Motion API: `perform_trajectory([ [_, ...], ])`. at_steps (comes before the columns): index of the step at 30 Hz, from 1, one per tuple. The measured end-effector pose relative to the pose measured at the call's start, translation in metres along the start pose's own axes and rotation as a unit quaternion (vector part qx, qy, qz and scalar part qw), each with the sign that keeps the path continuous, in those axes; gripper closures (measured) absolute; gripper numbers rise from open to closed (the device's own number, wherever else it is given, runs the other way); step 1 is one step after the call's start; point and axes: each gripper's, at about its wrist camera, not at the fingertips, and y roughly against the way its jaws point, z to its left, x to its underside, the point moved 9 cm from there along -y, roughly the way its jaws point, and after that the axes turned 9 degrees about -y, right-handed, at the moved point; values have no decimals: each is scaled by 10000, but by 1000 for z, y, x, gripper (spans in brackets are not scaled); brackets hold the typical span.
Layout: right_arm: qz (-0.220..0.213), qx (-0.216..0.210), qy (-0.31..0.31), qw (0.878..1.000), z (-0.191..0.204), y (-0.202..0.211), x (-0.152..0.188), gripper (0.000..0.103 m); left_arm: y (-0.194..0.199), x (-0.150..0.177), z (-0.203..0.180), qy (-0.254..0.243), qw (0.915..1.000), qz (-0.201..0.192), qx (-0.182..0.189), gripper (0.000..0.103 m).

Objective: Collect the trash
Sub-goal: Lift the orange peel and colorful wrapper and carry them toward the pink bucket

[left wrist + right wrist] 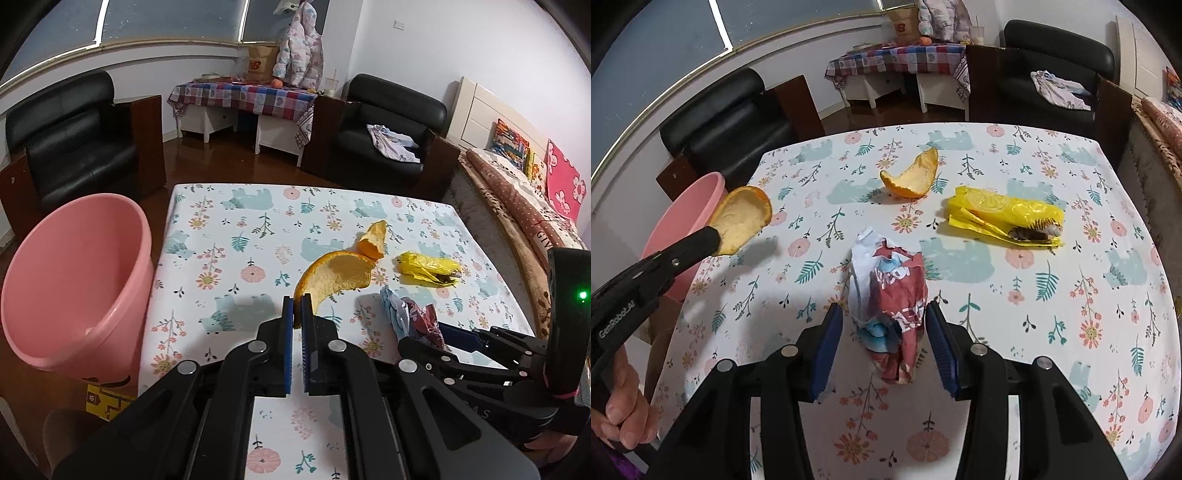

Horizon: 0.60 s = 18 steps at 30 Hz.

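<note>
My left gripper (297,308) is shut on the end of a large curved orange peel (334,275), which it holds above the flowered tablecloth (236,236). The right wrist view shows the same peel (744,219) in the air near the table's left edge. My right gripper (883,310) stands open low over the table, and a crumpled red, white and blue wrapper (890,295) lies between its blue pads (827,339). A gap shows on the wrapper's left side. A second orange peel (912,177) and a yellow wrapper (1004,214) lie further back.
A pink bin (74,277) stands beside the table's left edge, its mouth tilted toward me. Black armchairs (384,125) stand beyond the table and a bed (517,199) runs along the right. A hand (624,417) grips the left tool's handle.
</note>
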Motion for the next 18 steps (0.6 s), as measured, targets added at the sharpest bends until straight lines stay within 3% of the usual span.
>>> perform_trajectory([
  [3, -29, 35, -30, 10000, 0, -2, -1, 74, 2, 0, 4, 34, 10000, -20, -34, 100],
  [6, -109, 6, -53, 9999, 0, 0, -3, 80, 3, 0, 8, 76, 9999, -43, -62, 100],
  [18, -552, -204, 175, 9981, 34, 15, -24, 84, 18, -8, 38, 315, 9987, -267, -300, 100],
])
